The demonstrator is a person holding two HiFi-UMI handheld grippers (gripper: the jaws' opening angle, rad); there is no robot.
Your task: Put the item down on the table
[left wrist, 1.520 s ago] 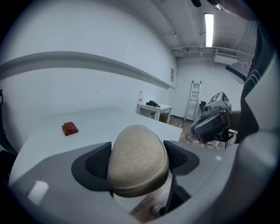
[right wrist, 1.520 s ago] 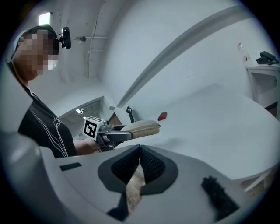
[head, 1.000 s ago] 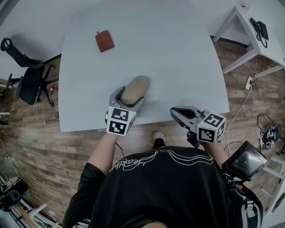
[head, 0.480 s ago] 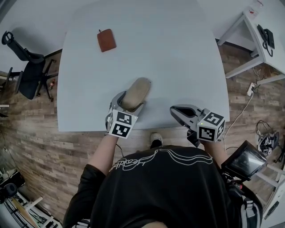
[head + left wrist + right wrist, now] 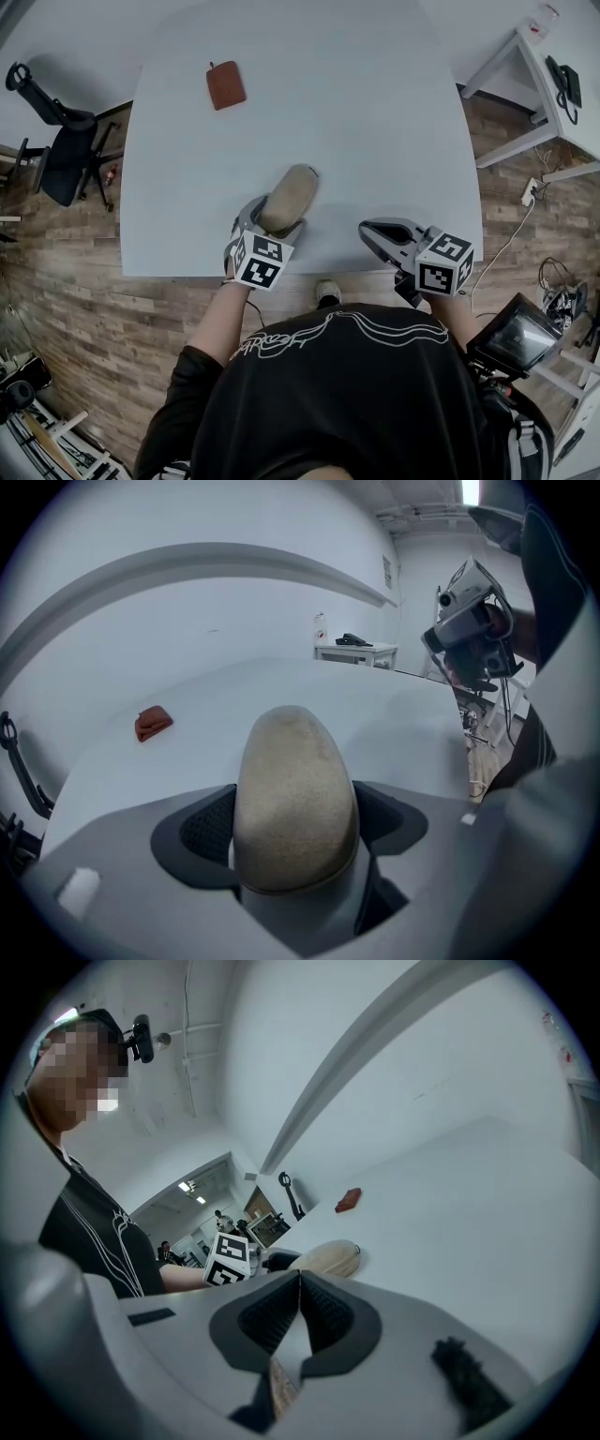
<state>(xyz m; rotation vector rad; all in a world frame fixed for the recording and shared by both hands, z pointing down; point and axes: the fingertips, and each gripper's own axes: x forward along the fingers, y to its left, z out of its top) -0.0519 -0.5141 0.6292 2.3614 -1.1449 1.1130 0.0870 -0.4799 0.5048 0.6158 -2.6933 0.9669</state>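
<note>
A beige oval case [image 5: 289, 195] lies lengthwise between the jaws of my left gripper [image 5: 275, 212], which is shut on it over the near part of the white table [image 5: 375, 122]. In the left gripper view the case [image 5: 295, 799] fills the gap and both dark pads [image 5: 202, 832] touch its sides. Whether the case touches the tabletop I cannot tell. My right gripper [image 5: 373, 234] hangs at the table's near edge, shut and empty. In its own view the right gripper [image 5: 300, 1288] has its pads together, and the case [image 5: 328, 1258] shows to its left.
A small brown wallet [image 5: 226, 84] lies at the table's far left. A black office chair [image 5: 56, 150] stands left of the table. A second white desk with a phone [image 5: 553, 70] is at the upper right. Cables lie on the wooden floor [image 5: 525, 187].
My left gripper with the case has drifted slightly right and toward the table's near edge. The right gripper has stayed where it was, still shut.
</note>
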